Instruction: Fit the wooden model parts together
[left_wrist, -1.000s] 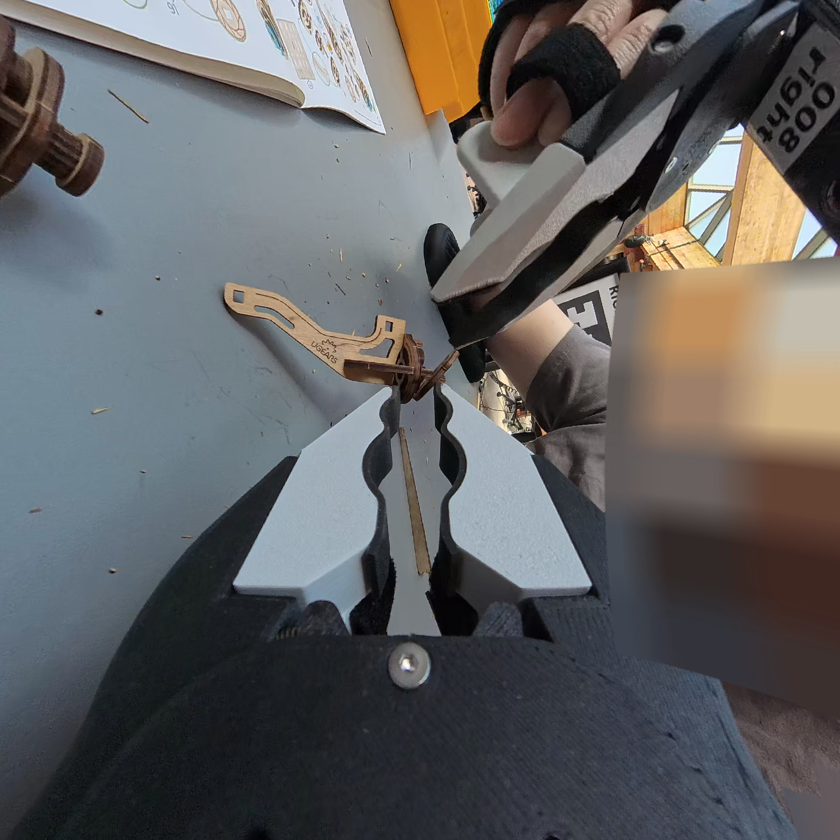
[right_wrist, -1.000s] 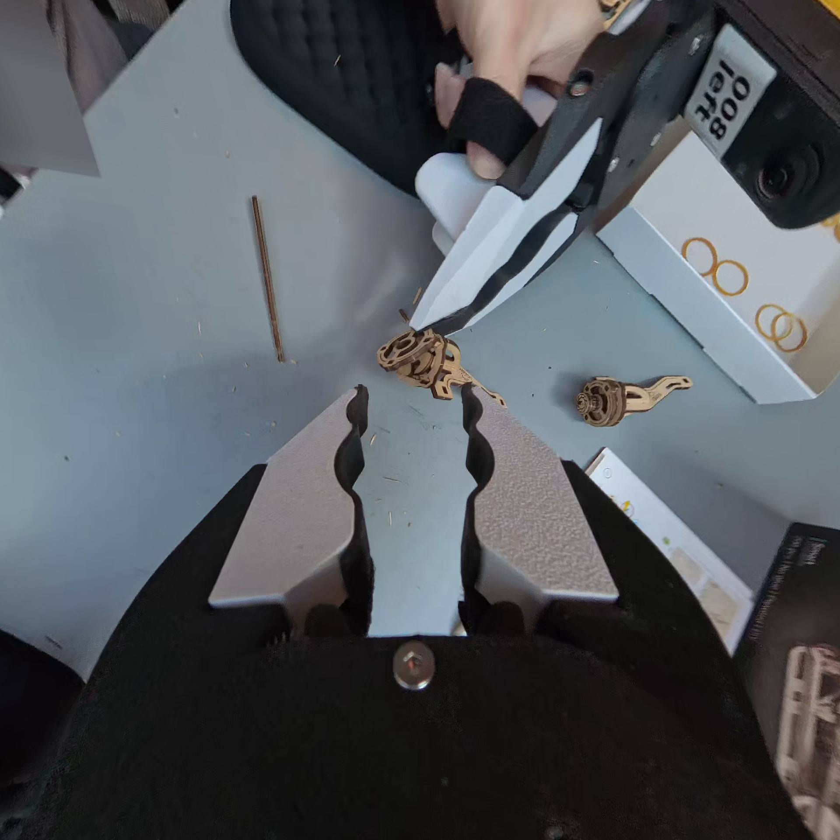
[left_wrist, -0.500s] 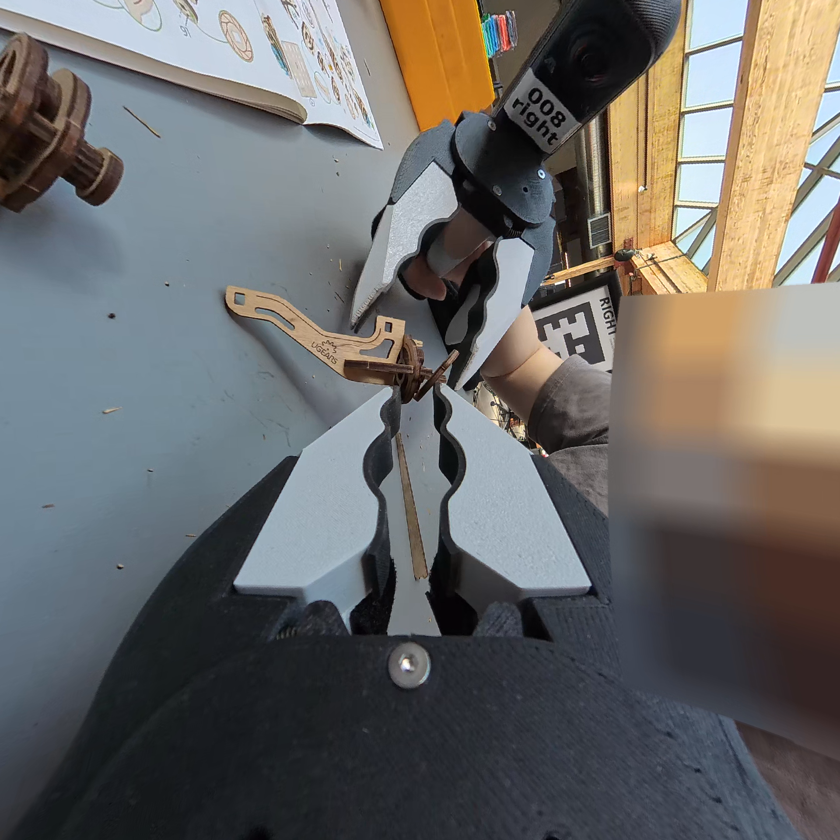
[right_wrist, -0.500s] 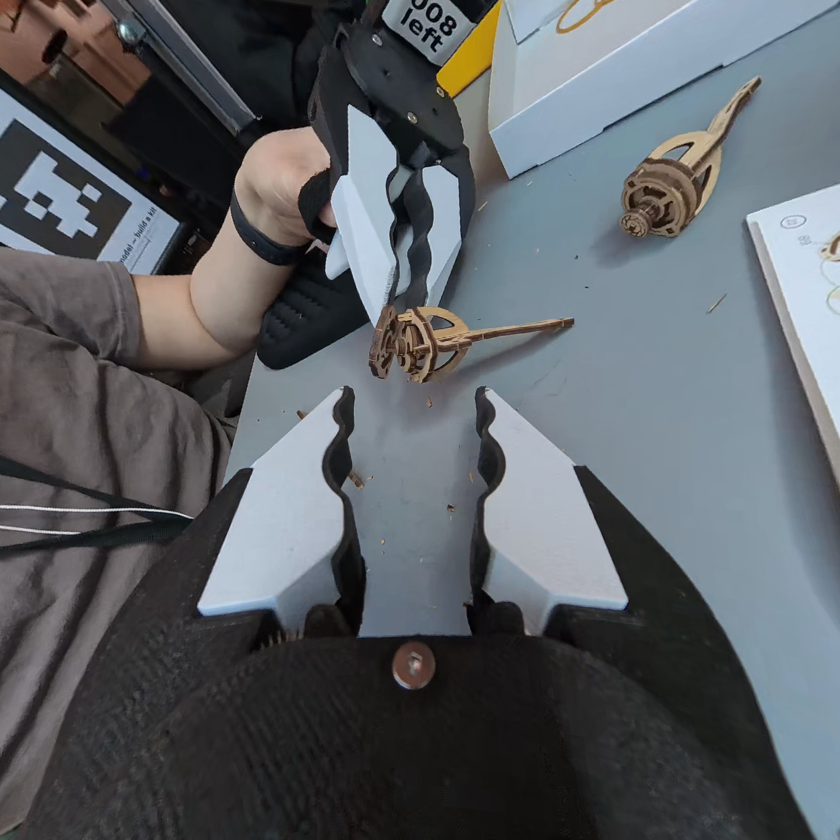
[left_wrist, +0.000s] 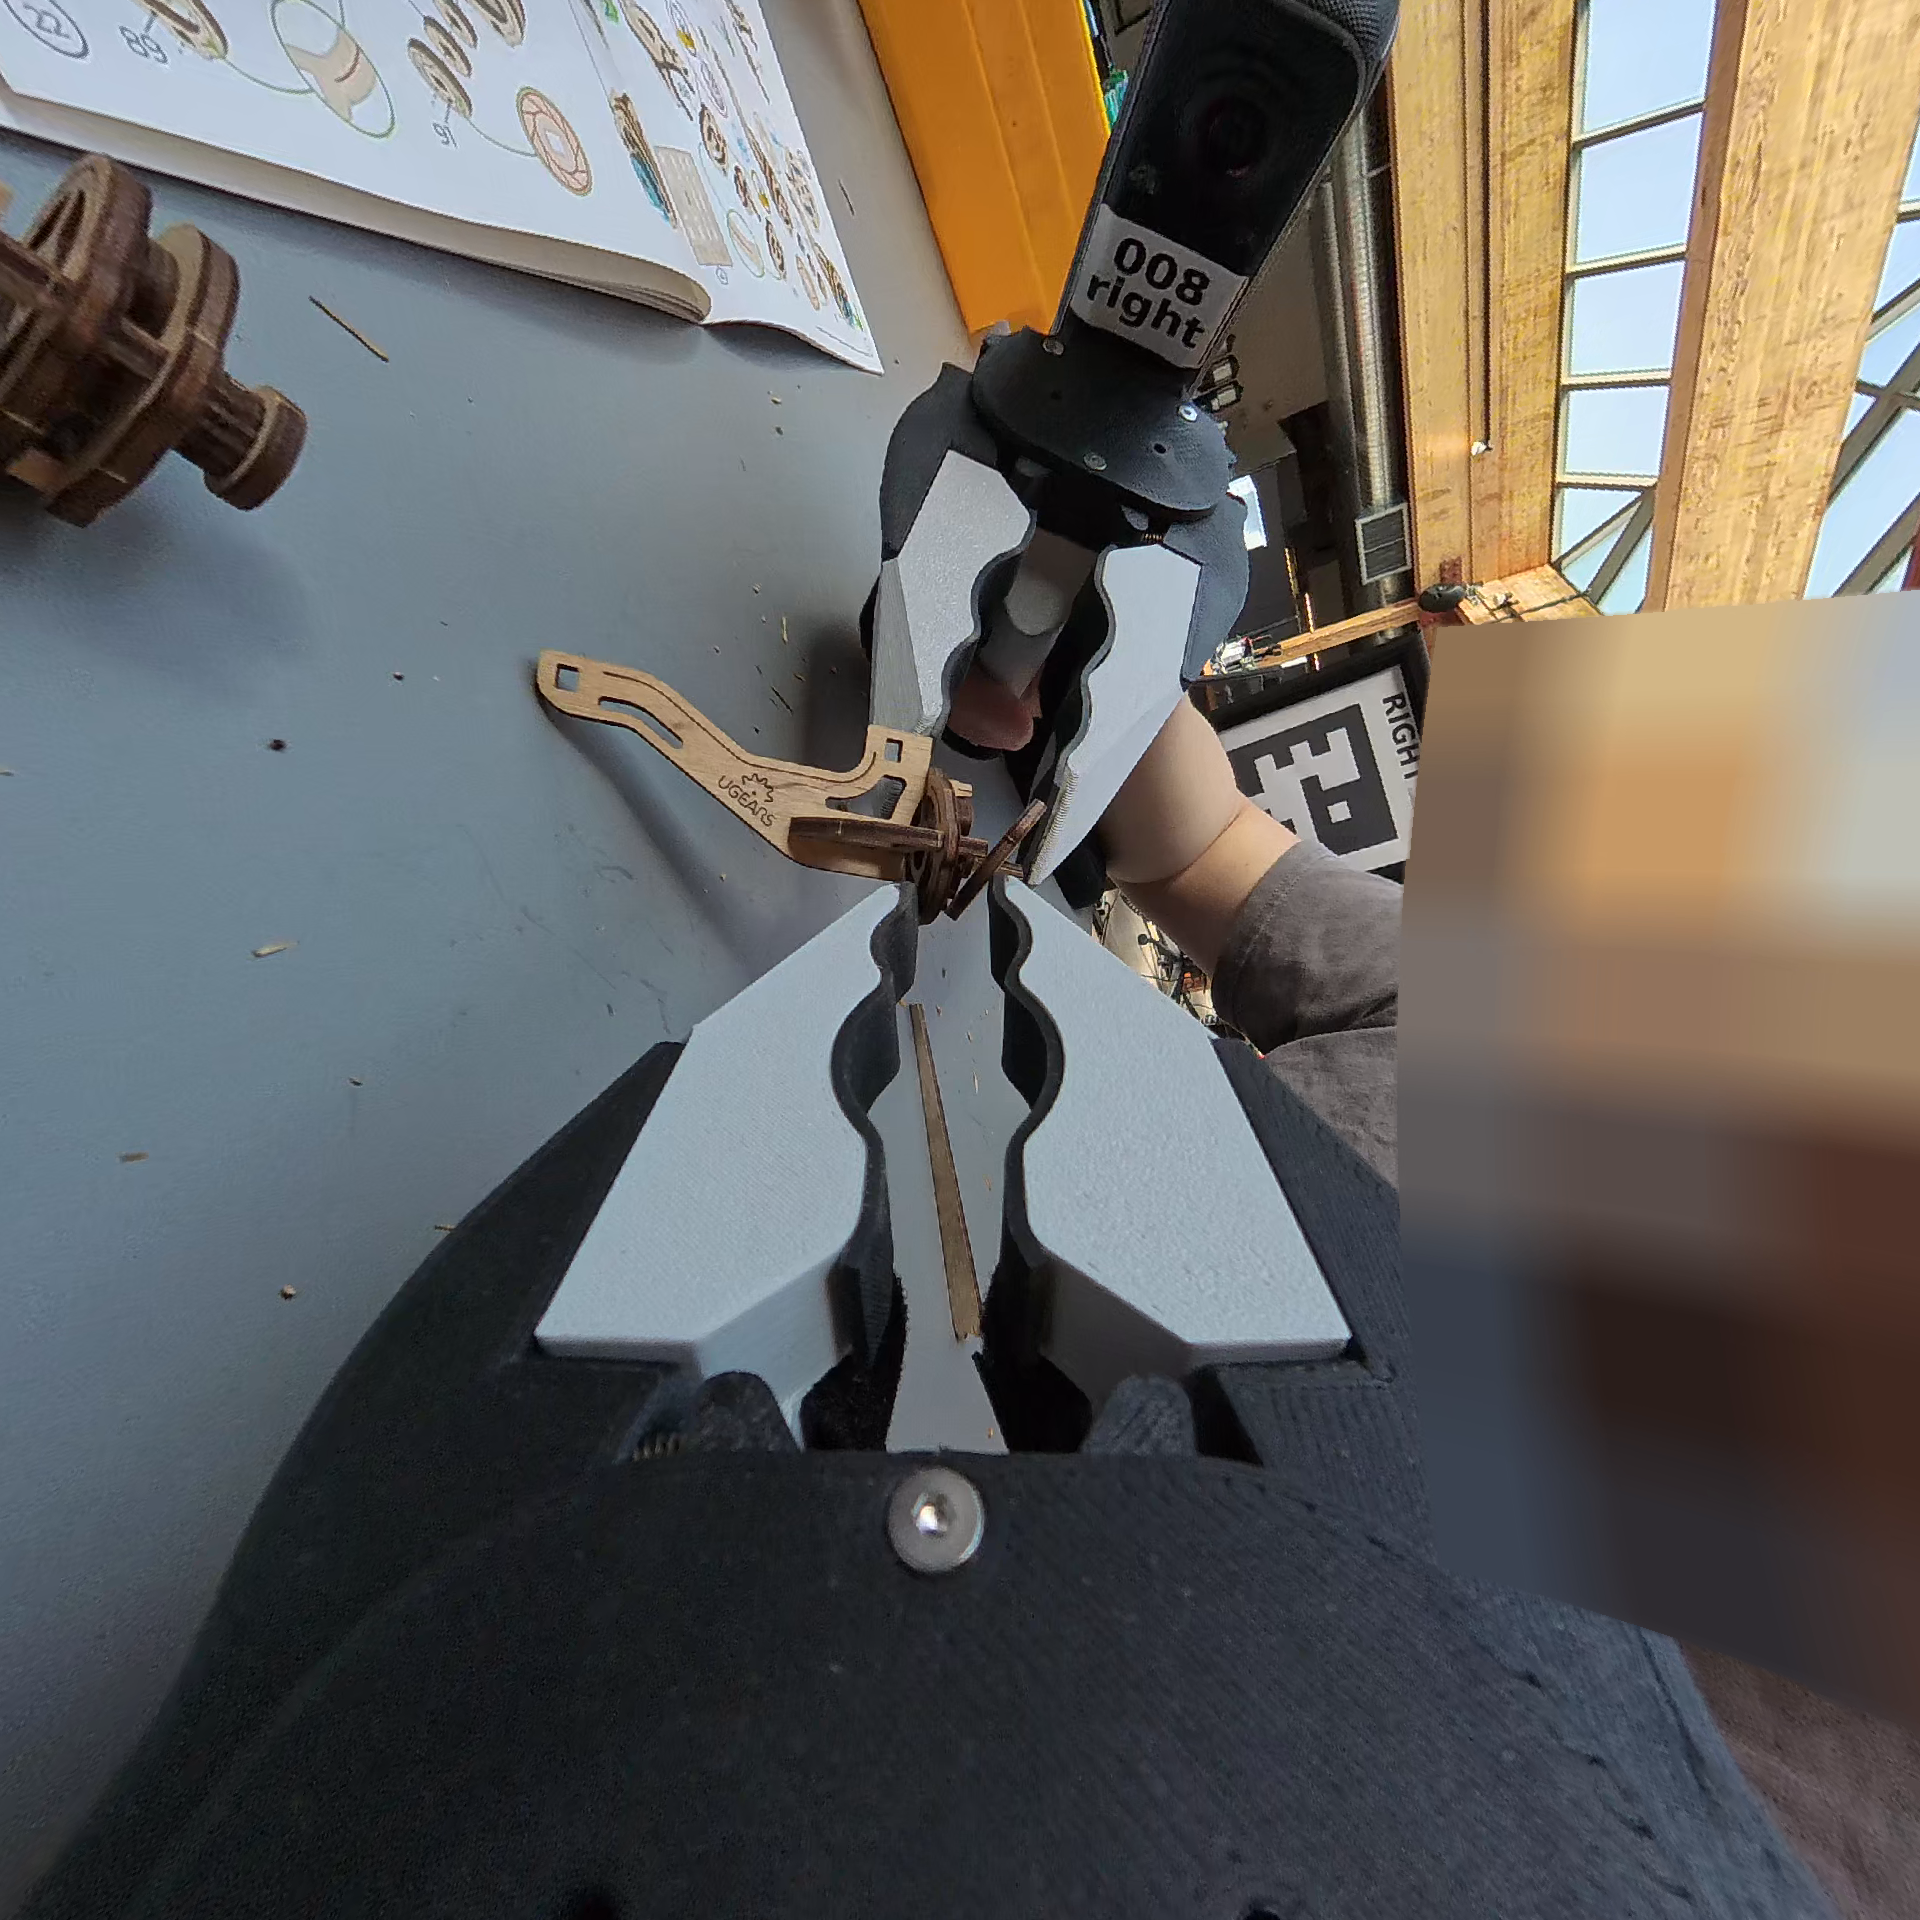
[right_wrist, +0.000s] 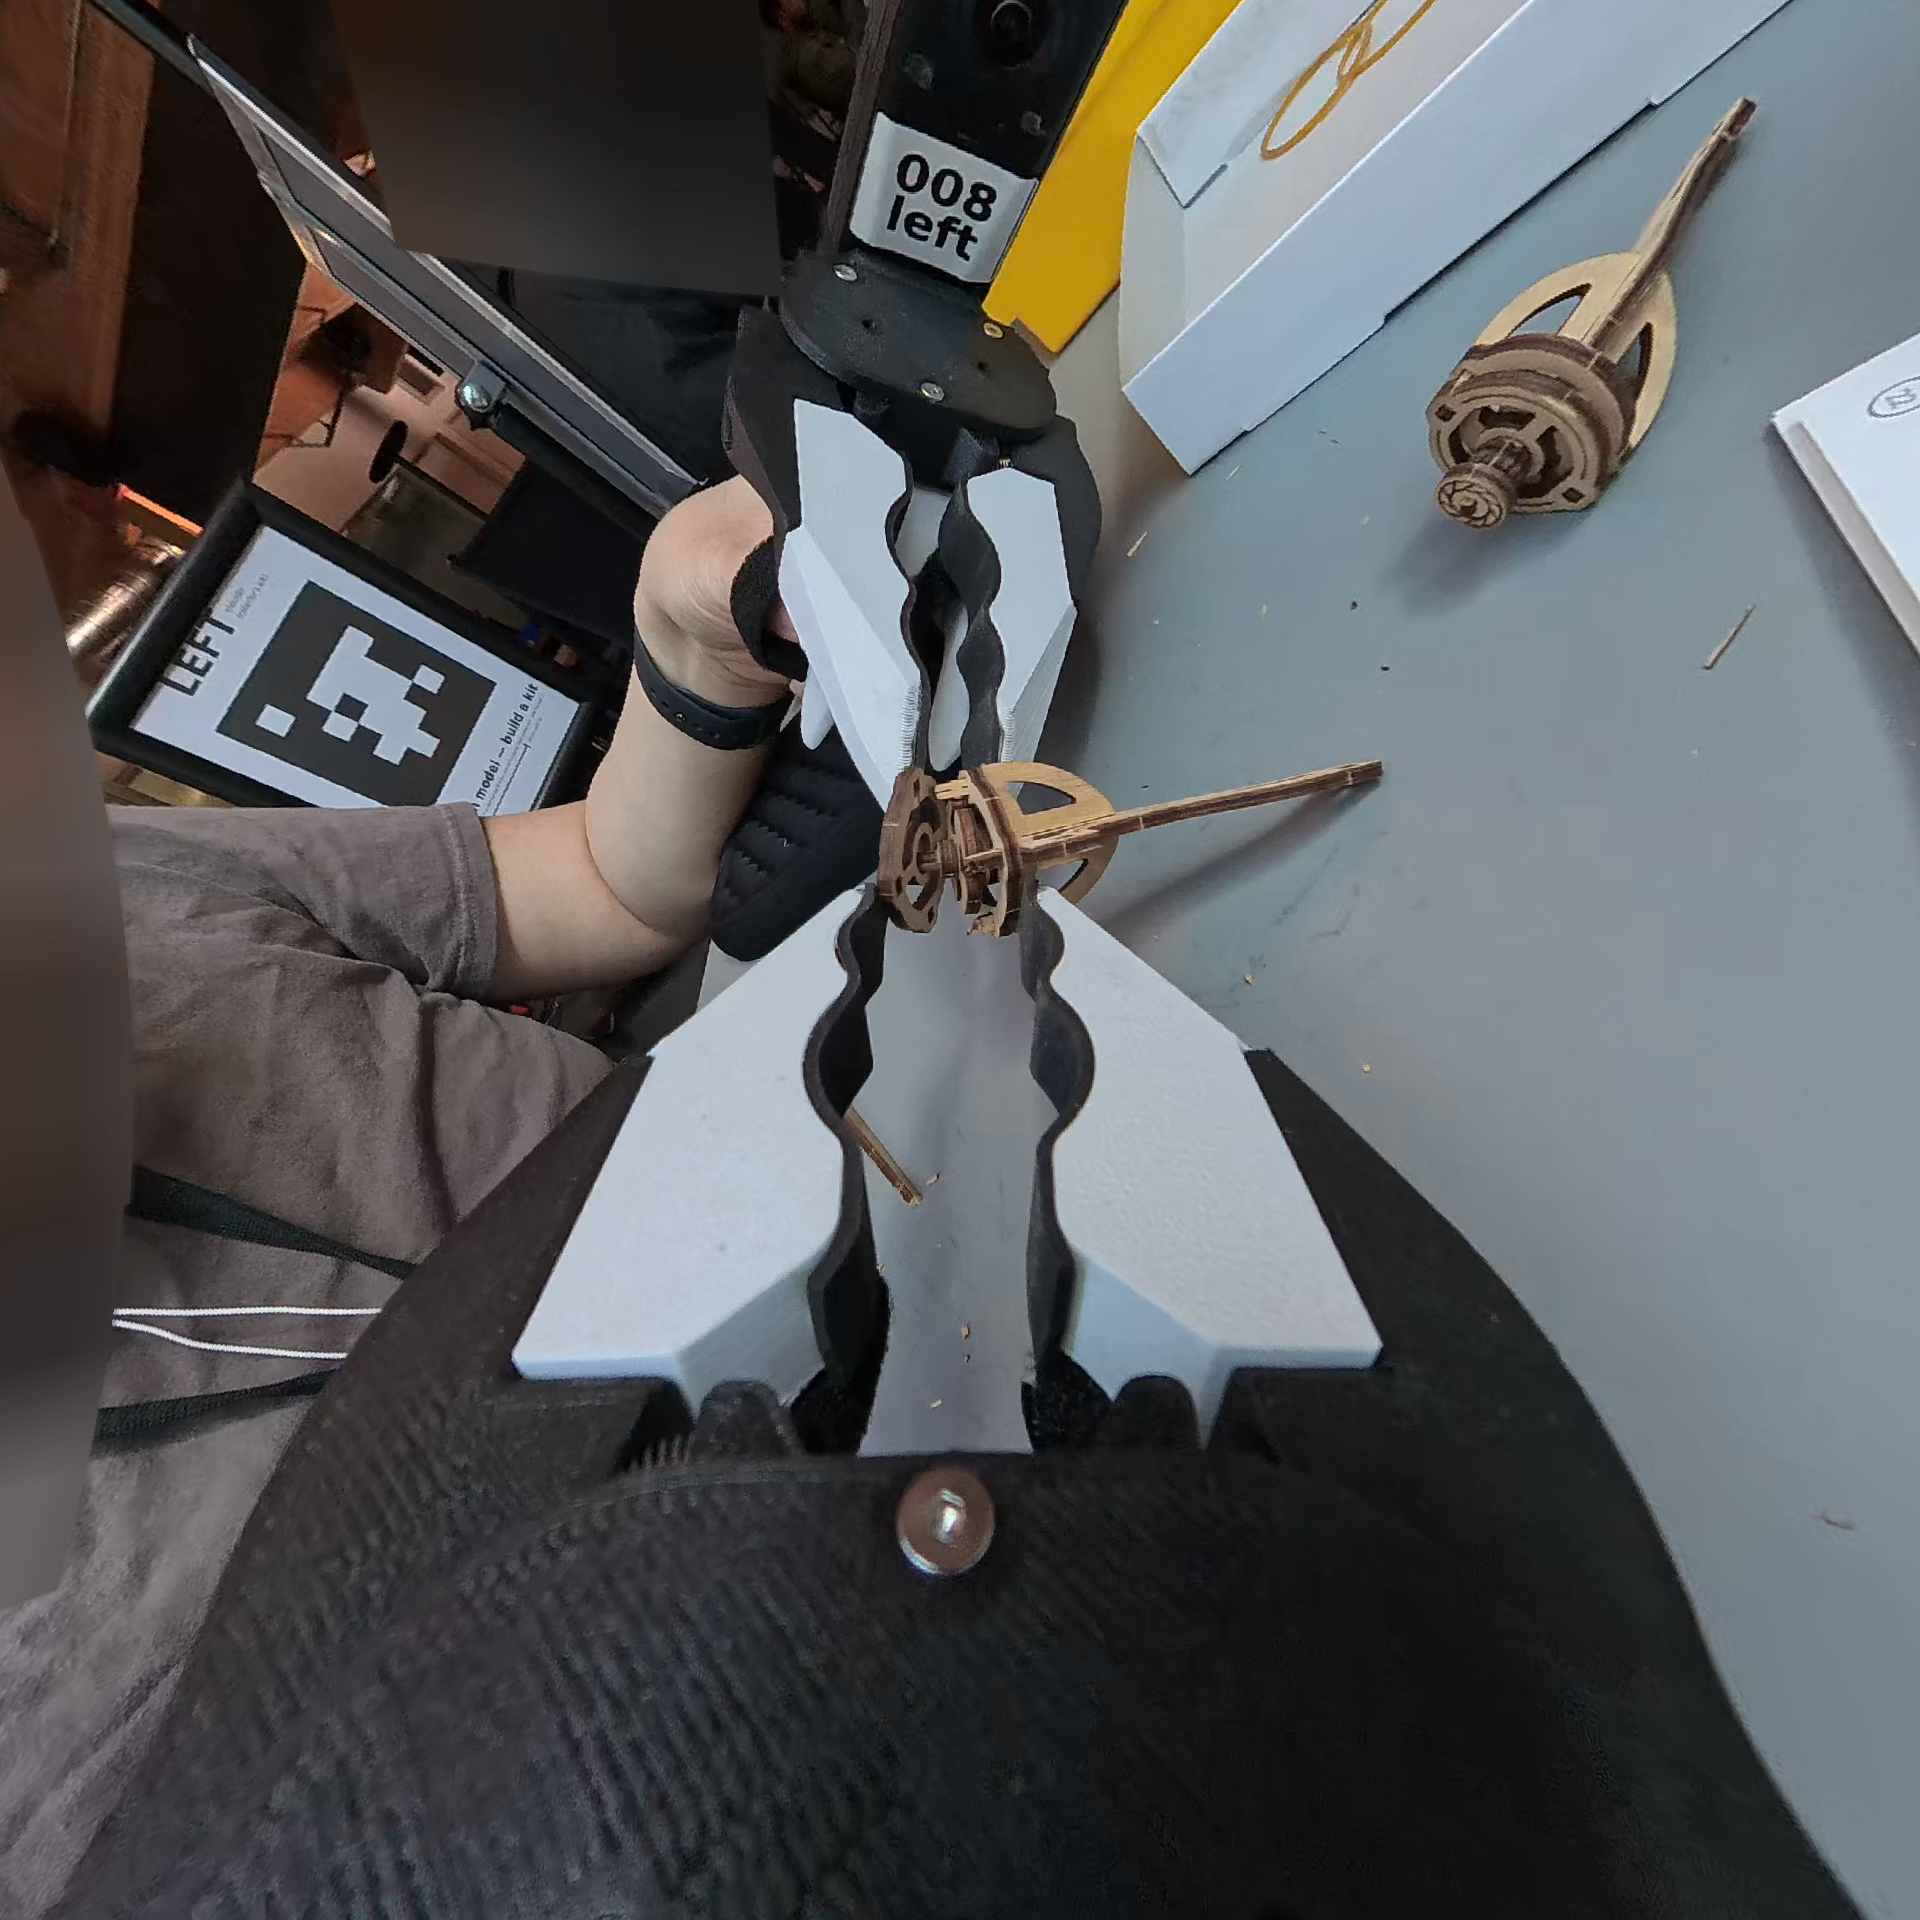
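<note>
A light wooden assembly, a slotted arm (left_wrist: 727, 769) on a round hub (right_wrist: 935, 842), is held up over the grey table (left_wrist: 468, 623), with its arm tip resting on the table. My left gripper (left_wrist: 951, 899) is shut on the hub from one side; it also shows in the right wrist view (right_wrist: 935, 743). My right gripper (right_wrist: 951, 909) faces it from the other side, and its jaws have narrowed onto the hub. It shows in the left wrist view (left_wrist: 987, 805) too. A thin wooden stick (left_wrist: 940, 1164) lies on the table under the grippers.
A second, darker wooden assembly (right_wrist: 1538, 416) lies farther off and also shows in the left wrist view (left_wrist: 114, 343). An open instruction booklet (left_wrist: 416, 125), a white box (right_wrist: 1351, 208), a yellow object (left_wrist: 997, 135) and a black pad (right_wrist: 790, 831) are on the table. Small wood splinters lie scattered about. Left and right tips are no more than a few centimetres apart.
My right gripper swung round to face the left one, moved in on the hub and narrowed its jaws around it. The left gripper kept its hold and stayed in place.
</note>
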